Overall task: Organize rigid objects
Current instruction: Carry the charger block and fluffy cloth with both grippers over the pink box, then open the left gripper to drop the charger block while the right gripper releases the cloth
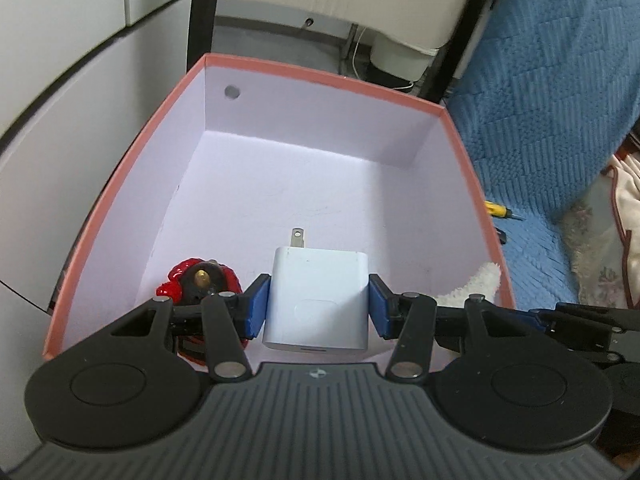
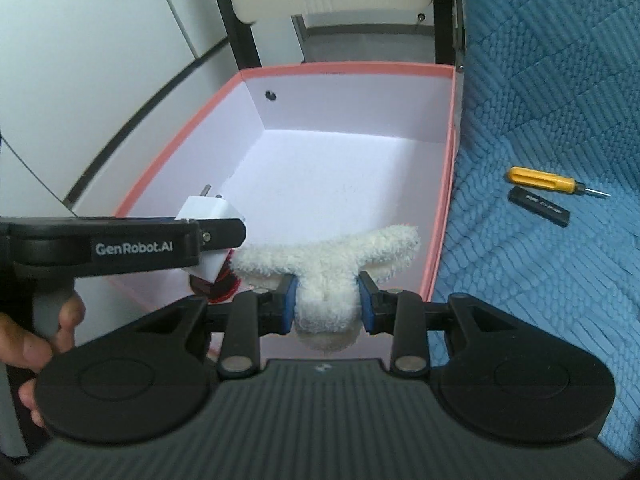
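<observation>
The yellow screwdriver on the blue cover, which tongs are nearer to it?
Right. The right tongs, holding the white plush toy, hover over the box's side nearest the screwdriver; the left tongs are farther left.

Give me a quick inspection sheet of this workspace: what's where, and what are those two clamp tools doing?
Surface: blue quilted cover beside the box.
Job's things: white charger and white plush toy, both held over the pink box; a red-and-black object lies inside.
Clutter: yellow screwdriver and black bar on the cover.
Grippers: left gripper shut on the charger; right gripper shut on the plush toy.
Cables: thin white cable behind the box.
Surroundings: chair frame, white panels.
</observation>
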Demonstrator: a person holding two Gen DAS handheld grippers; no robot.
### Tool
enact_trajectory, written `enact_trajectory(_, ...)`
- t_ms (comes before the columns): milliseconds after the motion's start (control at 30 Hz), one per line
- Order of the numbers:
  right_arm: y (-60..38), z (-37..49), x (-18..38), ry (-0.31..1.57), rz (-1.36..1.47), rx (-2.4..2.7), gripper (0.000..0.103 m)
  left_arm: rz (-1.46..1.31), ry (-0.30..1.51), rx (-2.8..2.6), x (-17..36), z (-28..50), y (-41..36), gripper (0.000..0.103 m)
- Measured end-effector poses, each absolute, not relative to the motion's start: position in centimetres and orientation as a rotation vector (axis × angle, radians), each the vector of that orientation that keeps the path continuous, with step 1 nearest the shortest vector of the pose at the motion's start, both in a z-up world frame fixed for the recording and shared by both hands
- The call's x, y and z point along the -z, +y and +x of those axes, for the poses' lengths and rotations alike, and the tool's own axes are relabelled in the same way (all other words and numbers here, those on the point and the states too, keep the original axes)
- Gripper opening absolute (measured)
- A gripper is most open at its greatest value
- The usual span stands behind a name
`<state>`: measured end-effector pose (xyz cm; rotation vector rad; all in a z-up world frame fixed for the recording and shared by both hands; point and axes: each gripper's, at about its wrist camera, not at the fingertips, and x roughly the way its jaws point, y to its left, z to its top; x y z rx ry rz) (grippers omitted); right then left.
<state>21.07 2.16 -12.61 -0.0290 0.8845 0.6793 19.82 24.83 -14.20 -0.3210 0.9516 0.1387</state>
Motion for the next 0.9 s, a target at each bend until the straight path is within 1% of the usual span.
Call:
enact_trajectory(267, 3.6, 22.7, 14.2, 0.932, -0.036, -0.668, 0.036, -0.359, 0.977, -0.152, 16.1, 20.4, 26.0, 0.057)
enact_trajectory(367, 3.9, 22.8, 14.3, 0.93, -0.049, -0.667, 0.038, -0.37, 0.971, -0.174, 16.0, 20.2, 26.4, 0.059)
enact_trajectory(400, 3.9, 22.8, 14.2, 0.932, -0.049, -0.663, 0.039, -0.372, 0.965, -0.175, 15.8, 20.1, 26.5, 0.06)
enact_trajectory(467, 3.7, 22.9, 14.2, 0.934, -0.037, -0.663, 0.049, -0.361, 0.959, -0.176, 15.4, 19.8, 26.3, 0.061)
enact_trajectory(567, 3.4, 22.7, 14.0, 0.947, -0.004, -0.67, 0.055, -0.348, 0.941, -0.184, 14.6, 19.4, 26.1, 0.061)
enact_trajectory(900, 1.5, 20.7, 11.8, 0.886, 0.019, -0.678, 0.055, -0.322, 0.887, -0.204, 11.4, 16.7, 24.3, 0.061)
